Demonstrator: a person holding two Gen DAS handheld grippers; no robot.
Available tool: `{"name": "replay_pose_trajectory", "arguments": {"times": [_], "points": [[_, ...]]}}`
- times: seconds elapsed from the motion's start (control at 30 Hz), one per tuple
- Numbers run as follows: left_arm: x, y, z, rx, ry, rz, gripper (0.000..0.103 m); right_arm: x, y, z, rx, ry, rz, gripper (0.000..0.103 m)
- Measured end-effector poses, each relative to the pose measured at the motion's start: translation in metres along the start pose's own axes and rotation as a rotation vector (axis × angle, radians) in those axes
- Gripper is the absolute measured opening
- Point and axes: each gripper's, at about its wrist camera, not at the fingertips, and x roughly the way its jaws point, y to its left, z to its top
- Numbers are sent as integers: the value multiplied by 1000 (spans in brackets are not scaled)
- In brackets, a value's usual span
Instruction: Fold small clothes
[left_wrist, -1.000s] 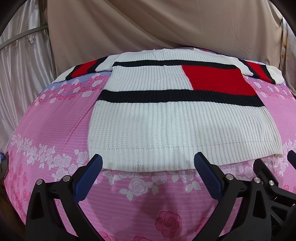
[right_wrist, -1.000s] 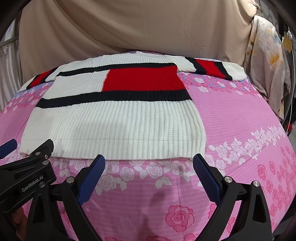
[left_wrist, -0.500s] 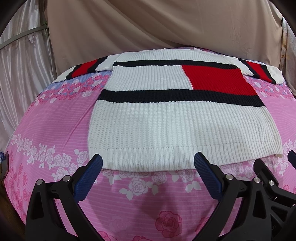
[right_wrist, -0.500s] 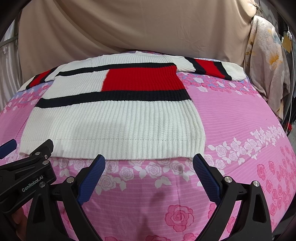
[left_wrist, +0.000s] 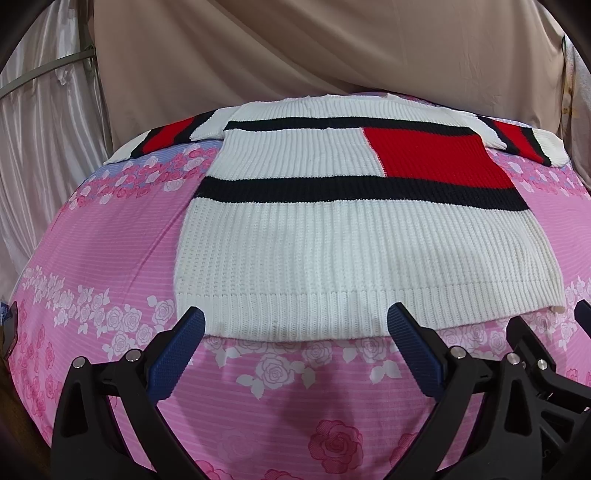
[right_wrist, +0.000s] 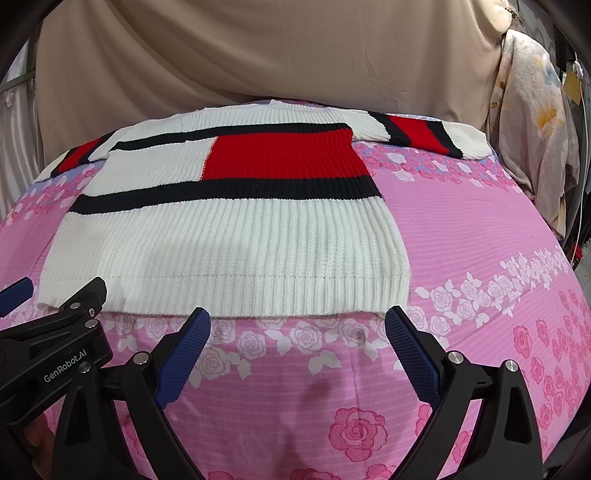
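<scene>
Nothing moved | sweater (left_wrist: 332, 243) flat, far collar edge indistinct | both jaws spread, empty

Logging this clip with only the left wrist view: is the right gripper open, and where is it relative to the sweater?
Observer: The right gripper is open, its blue fingertips spread just at the sweater hem; whether they touch it I cannot tell.
Operator: What lies right of the sweater?
Observer: Bare pink floral sheet up to the bed's edge, then a pale flowered cloth hanging beside it.
</scene>
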Motion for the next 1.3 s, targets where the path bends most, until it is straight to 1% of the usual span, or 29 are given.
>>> {"name": "replay_pose_trajectory", "arguments": {"times": [0.67,0.77,0.83,0.9,1.0,1.1,1.2,1.3], "points": [[5,-1,1,-2,11,4,96,5,0,2,-4,13,4,95],[9,-2,6,-2,18,-7,97,9,-2,8,-11,17,26,95],[13,0,12,-13,26,-34,97,14,-10,16,-15,19,45,93],[15,5,19,-34,23,-37,97,21,-27,27,18,19,49,93],[22,17,33,-58,6,-33,97,39,-70,53,102,36,64,94],[32,30,47,-81,3,-41,97,67,-133,90,204,16,54,94],[42,39,59,-91,4,-69,97,102,-193,125,297,2,34,95],[53,47,69,-103,1,-52,97,148,-262,161,430,8,37,95]]}}
